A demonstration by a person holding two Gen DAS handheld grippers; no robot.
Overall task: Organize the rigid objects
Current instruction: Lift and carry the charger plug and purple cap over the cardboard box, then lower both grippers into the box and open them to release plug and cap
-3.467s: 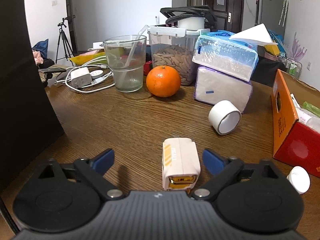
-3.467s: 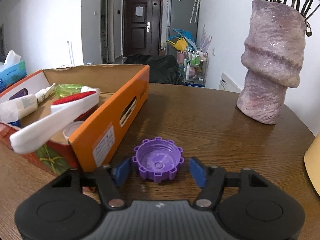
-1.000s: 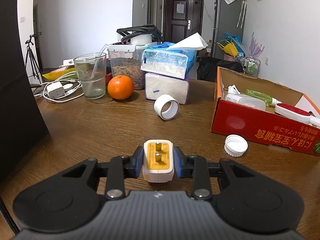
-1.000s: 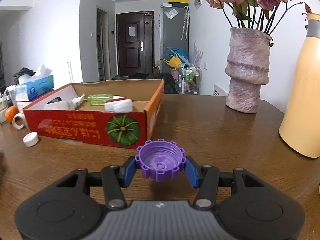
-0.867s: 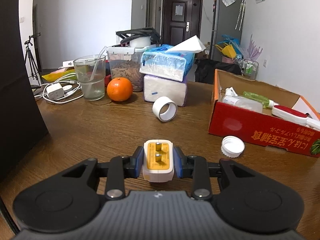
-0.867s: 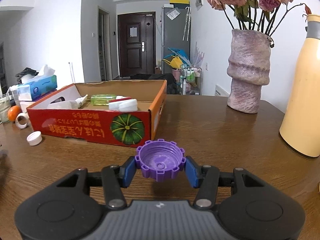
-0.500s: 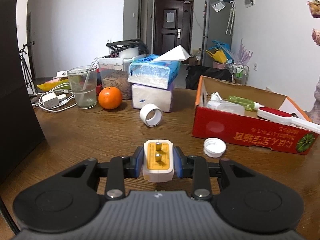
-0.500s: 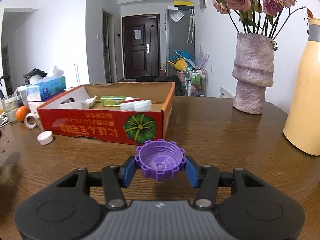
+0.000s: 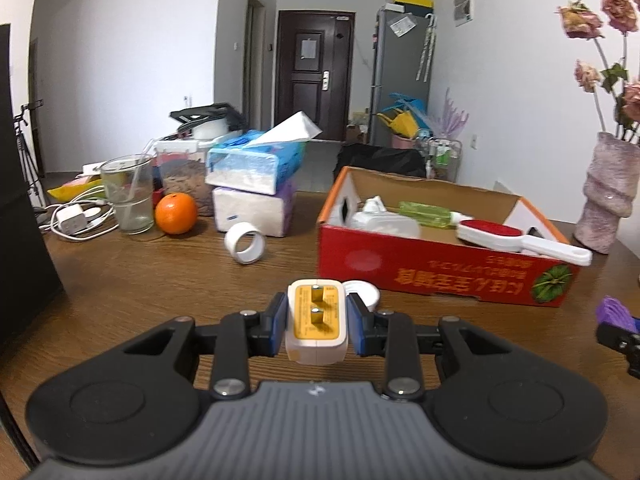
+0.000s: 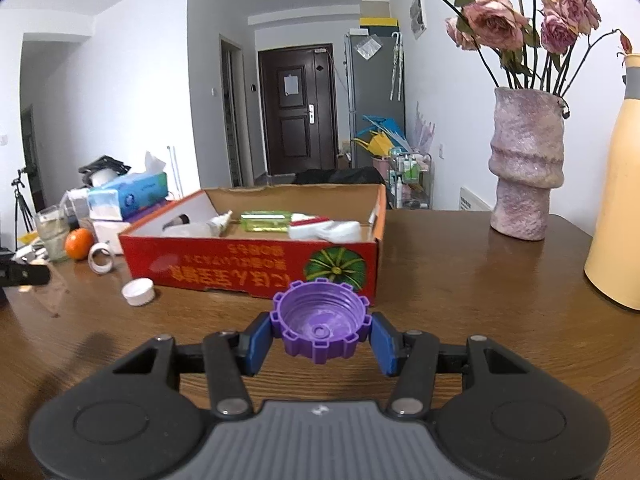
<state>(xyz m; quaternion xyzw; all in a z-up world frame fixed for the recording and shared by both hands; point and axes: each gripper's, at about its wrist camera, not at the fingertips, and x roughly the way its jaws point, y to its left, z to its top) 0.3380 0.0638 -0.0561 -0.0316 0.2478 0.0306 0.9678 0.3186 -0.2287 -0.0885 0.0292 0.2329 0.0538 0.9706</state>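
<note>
both fingers [image 9: 277, 322] nearer box [image 9: 440, 270], loads clamped

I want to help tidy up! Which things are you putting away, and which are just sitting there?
For the job: charger plug, purple cap, white cap, tape roll, red box.
Just lying about: orange, vase, tissue packs.

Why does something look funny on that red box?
The writing and pumpkin picture on the red box are upside down, though its open top faces up. Nearby, a white tape roll lies tipped on its side on the table.
</note>
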